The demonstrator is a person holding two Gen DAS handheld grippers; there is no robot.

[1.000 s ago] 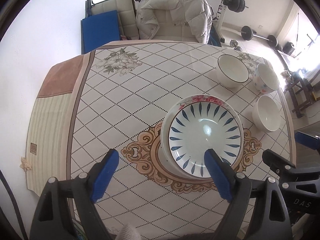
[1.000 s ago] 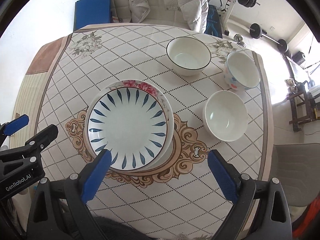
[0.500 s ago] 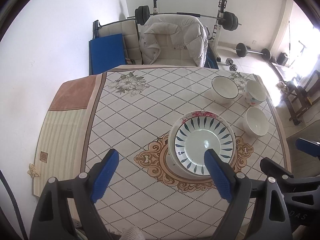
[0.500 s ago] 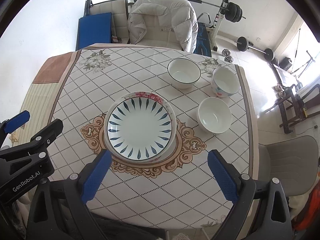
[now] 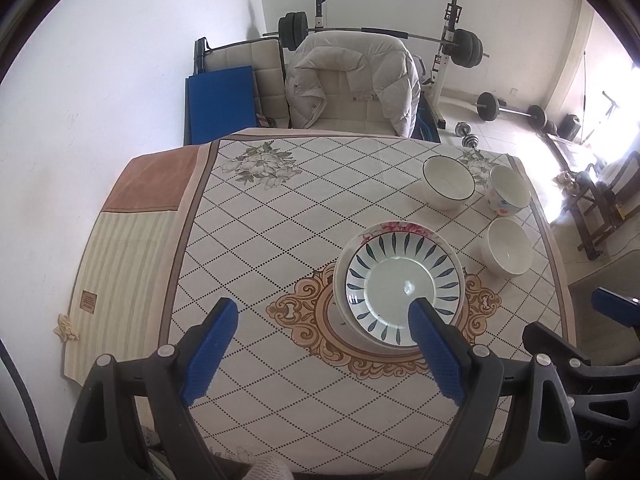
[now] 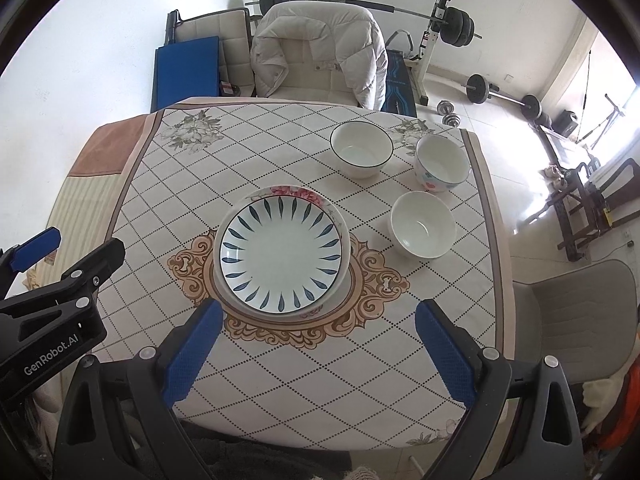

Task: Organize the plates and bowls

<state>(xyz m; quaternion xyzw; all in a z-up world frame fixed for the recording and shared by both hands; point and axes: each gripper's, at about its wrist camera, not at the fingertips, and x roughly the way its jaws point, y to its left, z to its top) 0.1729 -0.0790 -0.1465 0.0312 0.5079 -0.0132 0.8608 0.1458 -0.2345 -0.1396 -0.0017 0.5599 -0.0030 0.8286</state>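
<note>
A blue-leaf plate (image 6: 282, 254) lies stacked on a red-flower plate (image 6: 296, 193) in the middle of the table; the same blue-leaf plate (image 5: 402, 282) shows in the left wrist view. Three bowls stand to its right: a dark-rimmed bowl (image 6: 362, 150), a flower-painted bowl (image 6: 440, 164) and a plain white bowl (image 6: 422, 226). My right gripper (image 6: 318, 318) hovers open above the near table edge, empty. My left gripper (image 5: 324, 316) is also open and empty, high over the table left of the plates. Each gripper appears at the edge of the other's view.
The table (image 6: 240, 152) wears a diamond-patterned cloth. A chair with a white padded jacket (image 6: 316, 48) stands behind it, a blue mat (image 6: 186, 72) at the wall. A grey chair (image 6: 576, 312) sits to the right. Weights and a barbell rack (image 6: 448, 28) fill the far floor.
Both grippers have risen and drawn back from the table, so plates and bowls look smaller and more of the room shows. Both stayed open; the dishes have not moved.
</note>
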